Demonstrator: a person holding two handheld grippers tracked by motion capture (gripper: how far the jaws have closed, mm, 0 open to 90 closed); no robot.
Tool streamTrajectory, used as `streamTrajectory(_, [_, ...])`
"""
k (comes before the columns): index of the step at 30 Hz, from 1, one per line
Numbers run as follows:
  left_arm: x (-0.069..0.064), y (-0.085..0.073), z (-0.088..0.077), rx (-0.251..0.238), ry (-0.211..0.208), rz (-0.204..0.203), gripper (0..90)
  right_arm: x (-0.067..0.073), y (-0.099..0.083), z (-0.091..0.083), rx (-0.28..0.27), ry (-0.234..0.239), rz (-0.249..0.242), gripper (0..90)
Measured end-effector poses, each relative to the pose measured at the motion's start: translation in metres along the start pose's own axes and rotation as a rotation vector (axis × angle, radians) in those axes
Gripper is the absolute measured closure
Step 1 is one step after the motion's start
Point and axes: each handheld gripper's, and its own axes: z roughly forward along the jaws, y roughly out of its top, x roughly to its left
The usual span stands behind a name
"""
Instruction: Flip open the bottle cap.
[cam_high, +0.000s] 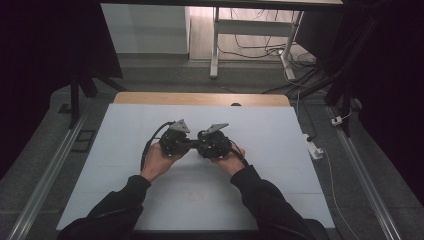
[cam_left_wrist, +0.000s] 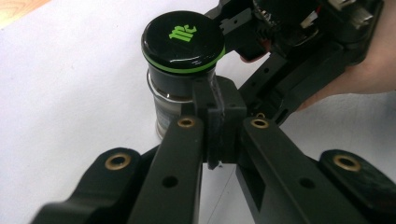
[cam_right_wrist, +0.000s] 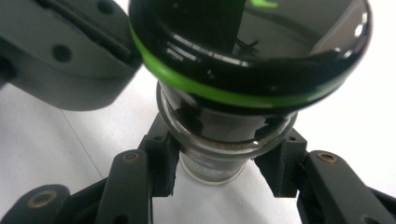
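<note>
I see both forearms coming in from the bottom of the high view, angled inward so the 2 hands meet over the middle. My left gripper (cam_high: 186, 142) has its jaws drawn tight together, pointing toward the right one. My right gripper (cam_right_wrist: 219, 168) is clamped too, its pads (cam_right_wrist: 161, 163) pressing from either side.

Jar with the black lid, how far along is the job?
Done: the right gripper clamps the glass jar with green-ringed black lid just below that lid. In hand: the left gripper sits shut beside the jar's neck. Left: the lid is still on, not yet opened.
</note>
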Motion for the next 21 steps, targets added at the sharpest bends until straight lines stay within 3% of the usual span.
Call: streamTrajectory(21, [0.0002,0.0039,-0.0061,-0.035,0.001,-0.027,88.9,0.0009,-0.0002,0.0001,0.0,-0.007,-0.009,52.3])
